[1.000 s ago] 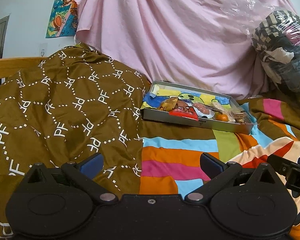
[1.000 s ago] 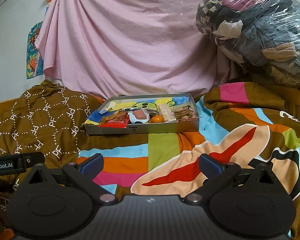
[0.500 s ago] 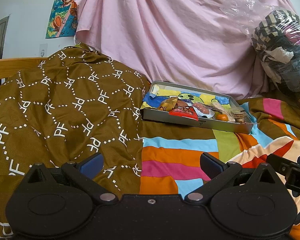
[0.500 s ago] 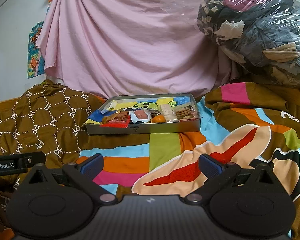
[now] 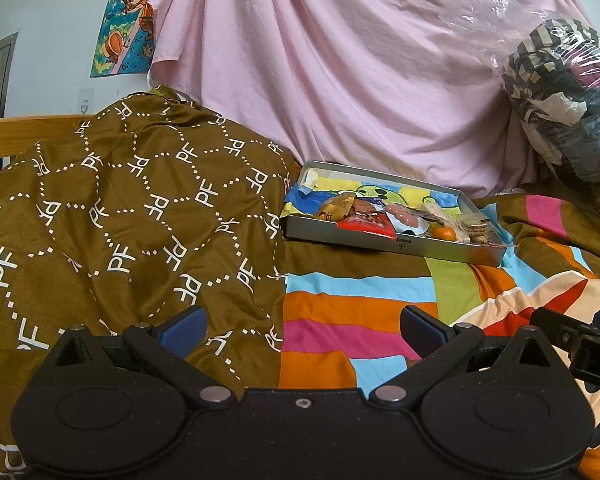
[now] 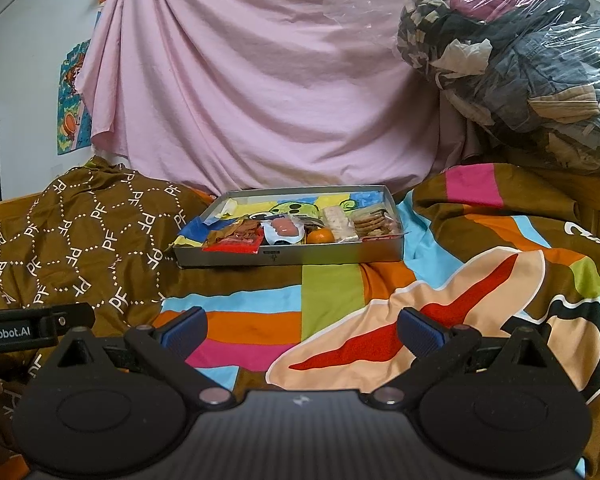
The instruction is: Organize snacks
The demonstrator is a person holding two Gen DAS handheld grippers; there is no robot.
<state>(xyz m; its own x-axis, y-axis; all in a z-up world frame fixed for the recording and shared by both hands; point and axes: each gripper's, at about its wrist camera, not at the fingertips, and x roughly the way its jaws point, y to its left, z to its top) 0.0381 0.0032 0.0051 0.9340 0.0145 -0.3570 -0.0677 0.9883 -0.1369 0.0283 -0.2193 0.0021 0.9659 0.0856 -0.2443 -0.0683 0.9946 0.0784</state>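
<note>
A shallow metal tray (image 5: pixel 452 249) (image 6: pixel 288 257) lies on the bed ahead, lined with a bright cartoon sheet. Snacks crowd its near side: a red packet (image 5: pixel 366 225) (image 6: pixel 232 243), a pink-and-white packet (image 5: pixel 405 218) (image 6: pixel 283 229), a small orange (image 5: pixel 444 233) (image 6: pixel 321 235), a pale wafer bar (image 6: pixel 338 221) and wrapped round biscuits (image 5: pixel 476 229) (image 6: pixel 374 222). My left gripper (image 5: pixel 302 326) is open and empty, well short of the tray. My right gripper (image 6: pixel 302 328) is open too, with nothing between its blue pads, equally far back.
A brown patterned blanket (image 5: pixel 120 216) humps up left of the tray. The striped bedcover (image 6: pixel 340 300) spreads in front. A pink sheet (image 6: pixel 260 80) hangs behind. A clear bag of clothes (image 6: pixel 520 52) sits at the back right. The other gripper's body (image 6: pixel 32 330) shows at the left edge.
The right gripper has edged forward and risen slightly, so the tray sits a little lower and larger in its view. The left view is almost unchanged.
</note>
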